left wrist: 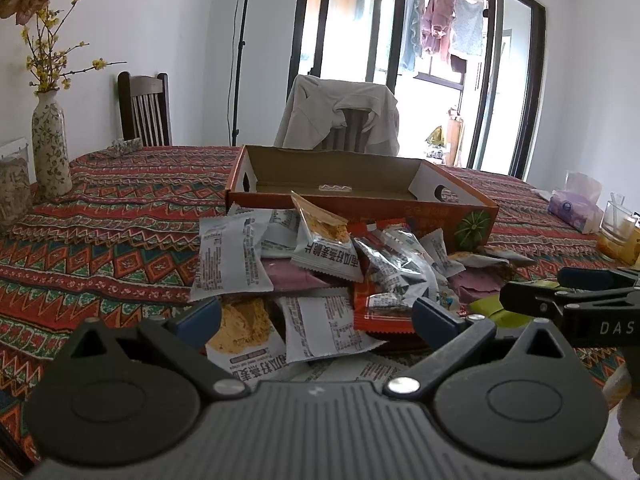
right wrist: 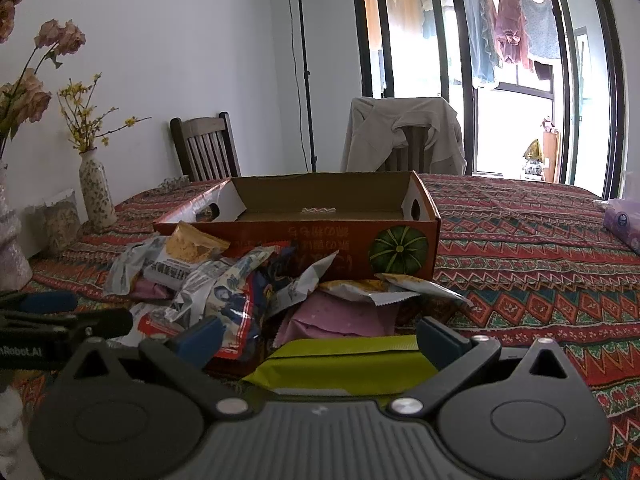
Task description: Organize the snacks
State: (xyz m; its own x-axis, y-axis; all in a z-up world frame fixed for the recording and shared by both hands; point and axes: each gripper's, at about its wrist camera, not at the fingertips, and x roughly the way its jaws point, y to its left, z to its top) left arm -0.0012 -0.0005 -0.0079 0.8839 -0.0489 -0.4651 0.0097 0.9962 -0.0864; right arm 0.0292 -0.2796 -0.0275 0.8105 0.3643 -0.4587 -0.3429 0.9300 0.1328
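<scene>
A pile of snack packets (left wrist: 320, 272) lies on the patterned tablecloth in front of an open orange cardboard box (left wrist: 360, 200), which holds no snacks. The pile (right wrist: 248, 292) and the box (right wrist: 320, 236) also show in the right wrist view. My left gripper (left wrist: 316, 316) is open and empty, low over white oat-crisp packets (left wrist: 248, 332). My right gripper (right wrist: 320, 338) is open and empty, its fingers either side of a lime-green packet (right wrist: 344, 364) beside a pink packet (right wrist: 340, 320). The right gripper's fingers (left wrist: 560, 296) reach in from the right in the left wrist view.
A floral vase (left wrist: 50, 148) and a jar (left wrist: 12, 192) stand at the table's left. A tissue pack (left wrist: 576, 208) and a glass (left wrist: 618, 224) sit at the right. Two chairs (left wrist: 344, 120) stand behind the table, one draped with a jacket.
</scene>
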